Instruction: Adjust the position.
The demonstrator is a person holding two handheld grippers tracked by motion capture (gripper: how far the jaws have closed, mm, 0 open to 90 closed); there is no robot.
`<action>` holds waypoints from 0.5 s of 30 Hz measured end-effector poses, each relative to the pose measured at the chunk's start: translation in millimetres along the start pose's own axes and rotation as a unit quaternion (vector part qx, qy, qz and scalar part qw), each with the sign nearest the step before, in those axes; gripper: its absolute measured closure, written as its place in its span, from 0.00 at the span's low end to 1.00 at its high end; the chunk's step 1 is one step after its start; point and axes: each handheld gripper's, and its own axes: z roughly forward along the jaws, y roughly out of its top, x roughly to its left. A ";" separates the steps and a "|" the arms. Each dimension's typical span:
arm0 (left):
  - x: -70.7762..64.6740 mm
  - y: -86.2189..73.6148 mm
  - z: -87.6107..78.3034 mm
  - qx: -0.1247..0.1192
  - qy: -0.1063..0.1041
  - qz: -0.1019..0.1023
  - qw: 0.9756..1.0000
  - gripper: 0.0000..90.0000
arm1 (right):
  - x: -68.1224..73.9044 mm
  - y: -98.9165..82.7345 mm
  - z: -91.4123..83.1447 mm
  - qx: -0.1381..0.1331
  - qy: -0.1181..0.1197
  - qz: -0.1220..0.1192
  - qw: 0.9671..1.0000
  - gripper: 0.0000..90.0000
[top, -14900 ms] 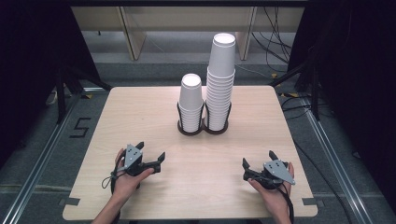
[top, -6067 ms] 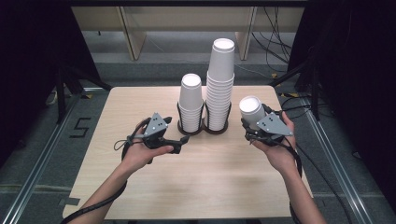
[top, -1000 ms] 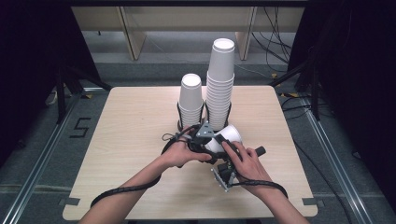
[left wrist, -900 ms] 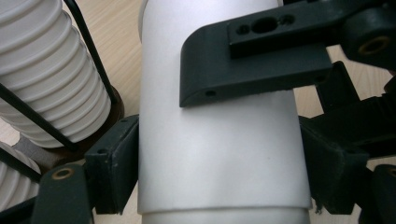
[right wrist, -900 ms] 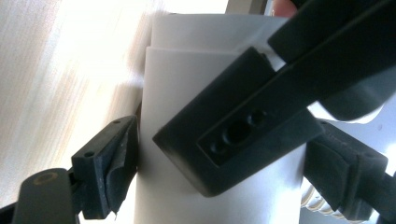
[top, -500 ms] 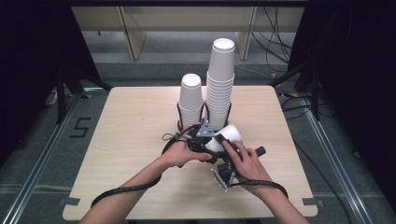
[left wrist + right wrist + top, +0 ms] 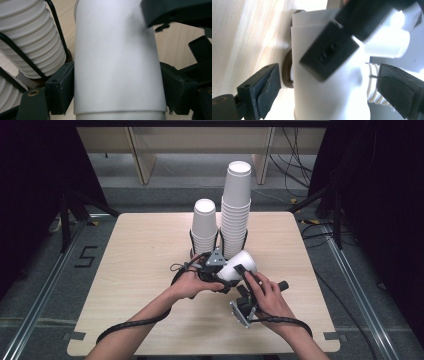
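Now the cup (image 7: 117,62) sits clamped between the left tool's (image 7: 117,92) jaws.

A lab: lone test table (image 7: 150,270), dark curtains (image 7: 380,195), loose floor cables (image 7: 300,150).

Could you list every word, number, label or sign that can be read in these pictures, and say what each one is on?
"5": a dark numeral marked on the grey floor to the left of the table in the high view.
The paper cup held over the table and the two cup stacks are plain white, with no print to read.
The grippers carry no readable label in the gripper views.
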 end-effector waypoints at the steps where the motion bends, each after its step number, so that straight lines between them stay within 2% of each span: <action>1: 1.1 -0.5 -0.6 0.002 0.002 0.003 1.000 0.24 | -2.8 -0.4 -1.2 -0.003 -0.004 -0.009 1.000 0.07; 3: 1.9 -1.9 -0.4 -0.002 0.003 -0.001 1.000 0.24 | -3.1 -2.1 -3.5 -0.002 -0.009 0.003 1.000 0.08; 5: 3.0 -3.4 -0.8 -0.006 0.005 -0.001 1.000 0.24 | -0.4 -3.8 -6.5 0.001 -0.016 0.059 0.998 0.08; 7: 3.7 -4.4 -1.7 -0.010 0.007 -0.002 1.000 0.24 | -2.8 -7.3 -8.7 -0.011 -0.031 0.076 0.997 0.08; 8: 4.5 -4.9 -2.1 -0.014 0.006 -0.006 1.000 0.24 | -4.9 -8.5 -10.8 -0.005 -0.031 0.077 0.996 0.08; 9: 5.6 -5.7 -2.3 -0.018 0.003 -0.008 1.000 0.24 | -4.6 -11.0 -14.3 0.007 -0.030 0.100 0.995 0.08; 10: 6.0 -6.0 -3.0 -0.018 0.009 -0.008 1.000 0.24 | -6.4 -15.0 -15.5 0.011 -0.023 0.095 0.995 0.07; 13: 7.2 -8.4 -3.4 -0.025 0.013 -0.011 1.000 0.24 | -8.1 -22.8 -18.7 0.018 -0.030 0.131 0.991 0.07; 14: 7.7 -9.1 -3.7 -0.024 0.011 -0.010 1.000 0.24 | -7.8 -25.5 -19.2 0.017 -0.030 0.156 0.987 0.07; 15: 7.7 -9.9 -3.6 -0.028 0.014 -0.011 0.999 0.24 | -6.5 -27.3 -19.8 0.014 -0.028 0.193 0.981 0.07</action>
